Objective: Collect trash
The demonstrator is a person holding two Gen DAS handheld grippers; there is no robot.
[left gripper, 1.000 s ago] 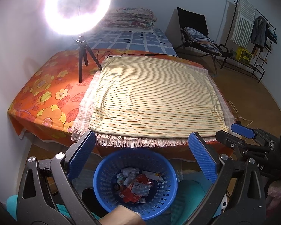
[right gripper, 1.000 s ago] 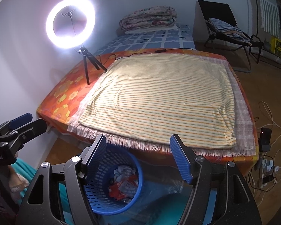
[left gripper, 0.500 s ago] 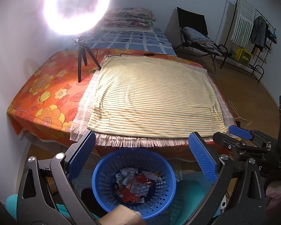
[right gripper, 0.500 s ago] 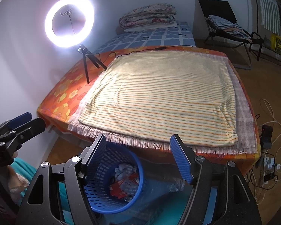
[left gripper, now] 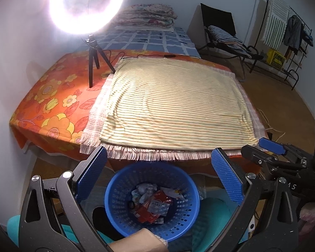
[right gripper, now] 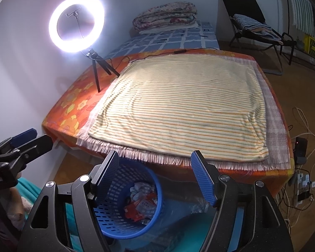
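I see a lit ring light (right gripper: 76, 24) on its small tripod (right gripper: 98, 67) standing on the orange floral cloth (left gripper: 52, 96) that covers the worktop. A yellow striped blanket (right gripper: 182, 107) lies flat beside it. Behind, folded quilts (right gripper: 166, 15) rest on a blue checked bed (left gripper: 149, 40); a black folding chair (right gripper: 254, 19) stands near a clothes rack (left gripper: 287, 31).

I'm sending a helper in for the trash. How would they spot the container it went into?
Find the table under the striped yellow cloth. On the floor below its fringed near edge stands a round blue plastic basket with perforated walls, the only container there, holding crumpled wrappers.
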